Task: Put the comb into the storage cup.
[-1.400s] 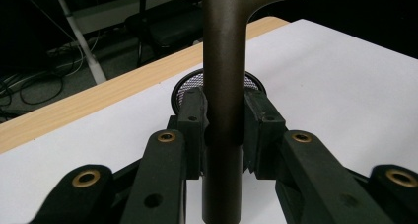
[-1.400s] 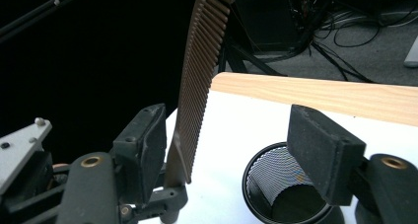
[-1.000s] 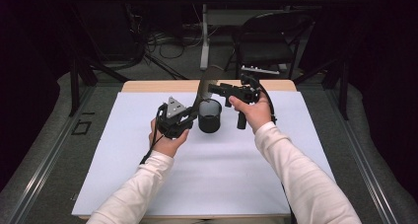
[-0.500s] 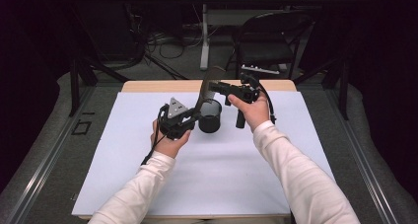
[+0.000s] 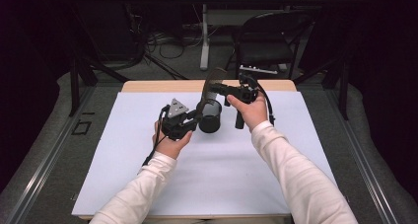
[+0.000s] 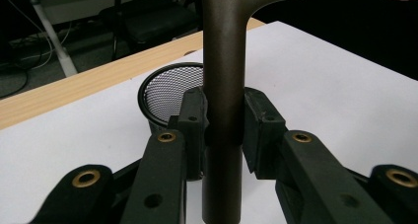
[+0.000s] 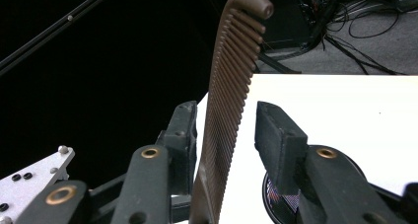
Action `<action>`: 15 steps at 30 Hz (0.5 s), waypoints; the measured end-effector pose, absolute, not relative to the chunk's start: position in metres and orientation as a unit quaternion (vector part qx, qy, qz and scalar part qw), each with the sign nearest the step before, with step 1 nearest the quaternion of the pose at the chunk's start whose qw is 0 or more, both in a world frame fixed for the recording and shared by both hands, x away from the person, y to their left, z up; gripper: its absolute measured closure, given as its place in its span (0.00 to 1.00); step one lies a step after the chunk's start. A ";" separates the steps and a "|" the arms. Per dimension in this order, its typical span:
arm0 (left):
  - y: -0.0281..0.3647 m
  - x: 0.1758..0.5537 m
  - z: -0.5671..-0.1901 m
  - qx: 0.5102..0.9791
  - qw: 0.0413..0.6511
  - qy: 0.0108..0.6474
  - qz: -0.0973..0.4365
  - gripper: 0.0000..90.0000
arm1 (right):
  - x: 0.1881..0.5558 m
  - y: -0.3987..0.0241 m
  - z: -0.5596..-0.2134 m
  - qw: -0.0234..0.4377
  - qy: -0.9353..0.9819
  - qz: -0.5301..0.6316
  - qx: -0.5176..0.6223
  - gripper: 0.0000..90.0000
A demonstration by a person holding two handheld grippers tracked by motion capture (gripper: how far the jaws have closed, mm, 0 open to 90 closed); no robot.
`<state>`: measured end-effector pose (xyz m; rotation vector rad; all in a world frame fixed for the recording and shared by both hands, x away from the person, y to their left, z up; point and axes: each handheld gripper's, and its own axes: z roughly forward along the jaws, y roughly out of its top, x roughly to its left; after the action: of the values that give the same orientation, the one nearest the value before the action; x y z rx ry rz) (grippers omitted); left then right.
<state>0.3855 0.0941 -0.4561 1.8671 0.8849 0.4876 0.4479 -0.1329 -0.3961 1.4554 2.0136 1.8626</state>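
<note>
A brown comb (image 5: 213, 82) stands tilted above the white sheet, teeth end up. My left gripper (image 5: 193, 118) is shut on its smooth handle (image 6: 224, 86), both pads (image 6: 193, 118) pressing the sides. My right gripper (image 5: 217, 90) comes in from the right at the toothed part (image 7: 229, 100). Its jaws have just been closing with the comb between them; the left pad (image 7: 185, 135) is close to the comb and a gap shows at the right pad (image 7: 276, 140). A black mesh cup (image 5: 210, 123) stands on the sheet just under the comb, and it also appears as the cup (image 6: 170, 91) behind my left jaws.
The white sheet (image 5: 246, 174) covers most of a wooden table (image 5: 148, 86). Beyond the table's far edge stand a black chair (image 5: 266, 44), a white pole and loose cables on the floor. Dark stands flank the table on both sides.
The right gripper's jaws have drawn closer around the comb's toothed part. Both hands, the comb and the cup stay where they were.
</note>
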 end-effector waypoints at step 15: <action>0.091 0.384 -0.457 0.770 0.489 0.360 0.195 0.81 | 0.449 -0.134 -0.396 0.012 0.647 0.595 0.476 0.80</action>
<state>0.3836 0.0911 -0.4571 1.8704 0.8753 0.4733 0.4486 -0.1339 -0.3955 1.4850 2.0181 1.8544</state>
